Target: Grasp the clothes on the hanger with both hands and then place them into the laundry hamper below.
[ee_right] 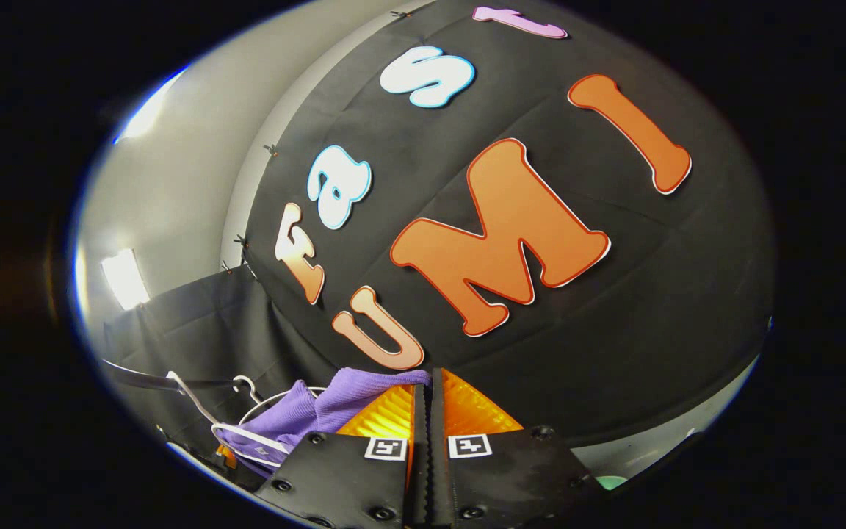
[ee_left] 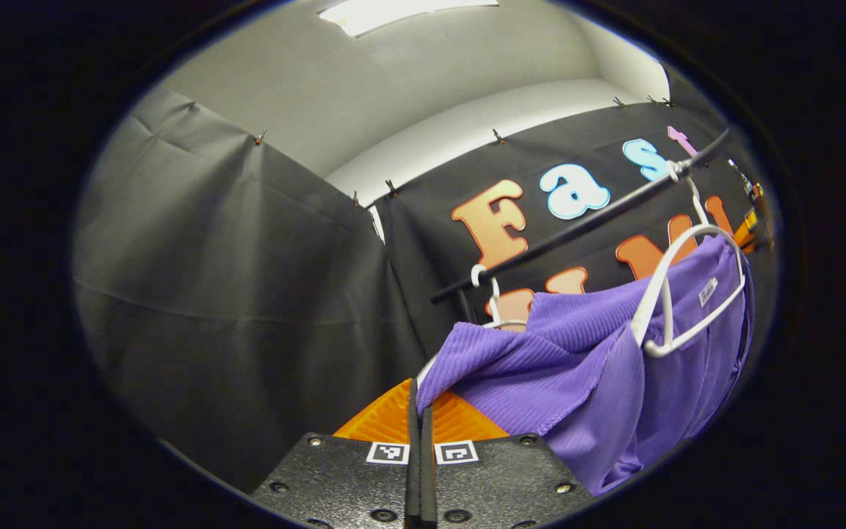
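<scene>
- The left tongs (ee_left: 420, 411) have their fingers pressed together on a corner of the purple garment (ee_left: 584, 353), whose edge runs down into the seam between them in the left gripper view.
- The right tongs (ee_right: 425, 411) are likewise closed; purple cloth (ee_right: 335, 408) lies against their tip in the right gripper view, yet I cannot tell whether any of it is caught between the fingers.
- The garment is draped over two white hangers (ee_left: 676, 294) that hook onto a dark rail (ee_left: 584, 220), so it hangs up high, bunched toward the left tongs.
- By my judgement the step in hand is freeing the cloth from the hangers, with the drop into the hamper yet to come.
- To do it well, both grips should be firm on fabric alone, not on hanger wire; the right one deserves a check before any pull.
- Lifting the cloth up and off the hanger shoulders, both hands moving together, should spare the hooks a sideways tug that could drag them along or off the rail.
- The ribbed knit looks soft and stretchy, so a slow, even pull seems wiser than a jerk.
- As for containers, the laundry hamper sits outside what these pictures cover, so nothing can be said of its contents or place beyond the task's word "below".
</scene>
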`<state>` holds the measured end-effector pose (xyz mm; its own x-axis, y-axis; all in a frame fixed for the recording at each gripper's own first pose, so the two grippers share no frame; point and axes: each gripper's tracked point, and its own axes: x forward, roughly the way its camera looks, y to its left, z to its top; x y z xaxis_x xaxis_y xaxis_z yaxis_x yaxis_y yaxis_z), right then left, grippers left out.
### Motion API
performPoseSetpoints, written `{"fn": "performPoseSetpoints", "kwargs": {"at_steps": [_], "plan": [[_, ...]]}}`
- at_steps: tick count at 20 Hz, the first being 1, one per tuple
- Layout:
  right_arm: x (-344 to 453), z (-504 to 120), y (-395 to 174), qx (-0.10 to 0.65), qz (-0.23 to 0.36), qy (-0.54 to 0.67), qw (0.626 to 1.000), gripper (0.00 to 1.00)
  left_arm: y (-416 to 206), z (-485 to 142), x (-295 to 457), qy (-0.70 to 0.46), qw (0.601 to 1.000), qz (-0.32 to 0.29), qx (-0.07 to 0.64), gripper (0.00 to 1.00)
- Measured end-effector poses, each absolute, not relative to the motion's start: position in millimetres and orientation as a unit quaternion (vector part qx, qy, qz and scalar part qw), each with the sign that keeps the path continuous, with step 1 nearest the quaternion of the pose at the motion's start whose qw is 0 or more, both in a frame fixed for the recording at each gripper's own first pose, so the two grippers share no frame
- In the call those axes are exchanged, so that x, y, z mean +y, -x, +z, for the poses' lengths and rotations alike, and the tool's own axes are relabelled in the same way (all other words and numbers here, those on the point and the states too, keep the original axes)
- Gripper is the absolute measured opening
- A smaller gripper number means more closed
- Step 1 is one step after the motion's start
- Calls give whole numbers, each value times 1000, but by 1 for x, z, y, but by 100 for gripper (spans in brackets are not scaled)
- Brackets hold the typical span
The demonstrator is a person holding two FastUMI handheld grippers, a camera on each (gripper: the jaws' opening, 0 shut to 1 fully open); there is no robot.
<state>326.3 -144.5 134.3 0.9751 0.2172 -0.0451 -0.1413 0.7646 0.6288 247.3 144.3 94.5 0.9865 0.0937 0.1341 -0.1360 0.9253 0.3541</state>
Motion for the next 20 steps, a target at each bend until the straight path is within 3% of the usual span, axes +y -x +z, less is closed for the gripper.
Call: {"fn": "performPoseSetpoints", "kwargs": {"at_steps": [6, 8, 9, 11, 15, 20], "plan": [[-160, 50, -336, 121, 47, -301, 945, 7, -232, -47, 117, -137, 990, 13, 24, 0], [-174, -1, -339, 154, 1, -284, 946, 7, -233, -110, 127, -105, 991, 32, 81, 0], [-175, -25, -338, 161, -3, -288, 944, 7, -224, -147, 131, -72, 988, 41, 128, 0], [-174, -62, -330, 176, 4, -285, 942, 7, -214, -188, 116, -18, 989, 23, 148, 0], [-170, -121, -309, 198, 0, -275, 941, 7, -206, -210, 89, -5, 988, -2, 153, 0], [-152, -130, -271, 189, 13, -259, 947, 7, -197, -170, 44, -9, 992, -36, 117, 0]]}}
